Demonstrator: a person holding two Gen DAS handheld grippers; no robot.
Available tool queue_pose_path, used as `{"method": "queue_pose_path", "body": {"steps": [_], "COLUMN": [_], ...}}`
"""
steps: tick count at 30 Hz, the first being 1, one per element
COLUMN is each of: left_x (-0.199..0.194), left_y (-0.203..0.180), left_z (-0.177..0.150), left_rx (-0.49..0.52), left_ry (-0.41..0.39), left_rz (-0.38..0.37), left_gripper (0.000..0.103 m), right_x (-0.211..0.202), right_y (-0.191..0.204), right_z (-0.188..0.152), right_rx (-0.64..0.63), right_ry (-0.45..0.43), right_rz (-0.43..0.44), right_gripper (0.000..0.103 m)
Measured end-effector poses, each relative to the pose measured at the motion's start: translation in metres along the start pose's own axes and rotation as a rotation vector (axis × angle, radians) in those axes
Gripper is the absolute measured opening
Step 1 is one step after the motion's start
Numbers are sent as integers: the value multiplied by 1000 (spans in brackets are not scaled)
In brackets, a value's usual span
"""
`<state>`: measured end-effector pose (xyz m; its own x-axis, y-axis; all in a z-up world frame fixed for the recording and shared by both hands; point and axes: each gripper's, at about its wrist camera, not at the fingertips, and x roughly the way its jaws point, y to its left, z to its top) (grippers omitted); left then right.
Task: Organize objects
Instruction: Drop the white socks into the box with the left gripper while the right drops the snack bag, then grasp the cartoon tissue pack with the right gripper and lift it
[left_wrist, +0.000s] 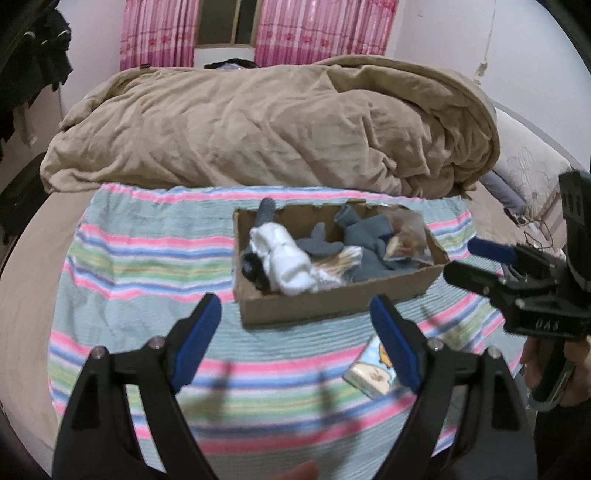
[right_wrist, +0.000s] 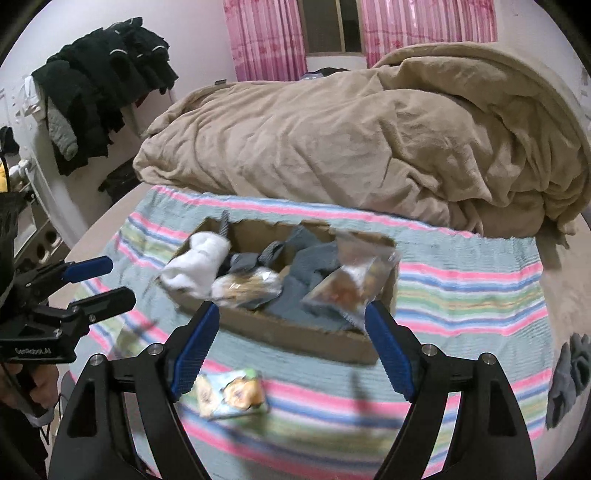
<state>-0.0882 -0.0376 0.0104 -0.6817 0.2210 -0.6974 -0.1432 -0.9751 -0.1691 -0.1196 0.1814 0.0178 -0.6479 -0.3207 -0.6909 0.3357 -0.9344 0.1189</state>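
A cardboard box (left_wrist: 295, 308) (right_wrist: 295, 334) sits on a striped blanket on the bed. It holds white socks (left_wrist: 284, 258) (right_wrist: 199, 264), grey socks (left_wrist: 369, 240) (right_wrist: 310, 266) and clear snack bags (left_wrist: 406, 240) (right_wrist: 347, 284). A small snack packet (left_wrist: 369, 369) (right_wrist: 231, 395) lies on the blanket in front of the box. A grey sock (right_wrist: 569, 376) lies at the right edge. My left gripper (left_wrist: 295, 343) is open and empty, just short of the box. My right gripper (right_wrist: 291, 350) is open and empty, over the box's near wall.
A bunched tan duvet (left_wrist: 277, 125) (right_wrist: 369, 140) fills the bed behind the striped blanket (left_wrist: 147, 258) (right_wrist: 461, 295). Dark clothes (right_wrist: 103, 85) hang at the left wall. Pink curtains (left_wrist: 258, 33) hang at the back.
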Motion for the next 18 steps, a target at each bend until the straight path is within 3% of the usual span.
{"method": "queue_pose_path", "body": {"steps": [9, 18], "left_x": [2, 16], "left_y": [9, 23], "left_z": [-41, -76], "left_rx": [-48, -83], "left_ry": [48, 108], "left_rz": [10, 31], "left_gripper": [84, 84], "right_x": [5, 51], "right_y": [22, 46], "right_z": [-34, -67], "right_rx": [-13, -45], "right_ry": [71, 181], "right_rz": [35, 75], "right_gripper": [84, 84]}}
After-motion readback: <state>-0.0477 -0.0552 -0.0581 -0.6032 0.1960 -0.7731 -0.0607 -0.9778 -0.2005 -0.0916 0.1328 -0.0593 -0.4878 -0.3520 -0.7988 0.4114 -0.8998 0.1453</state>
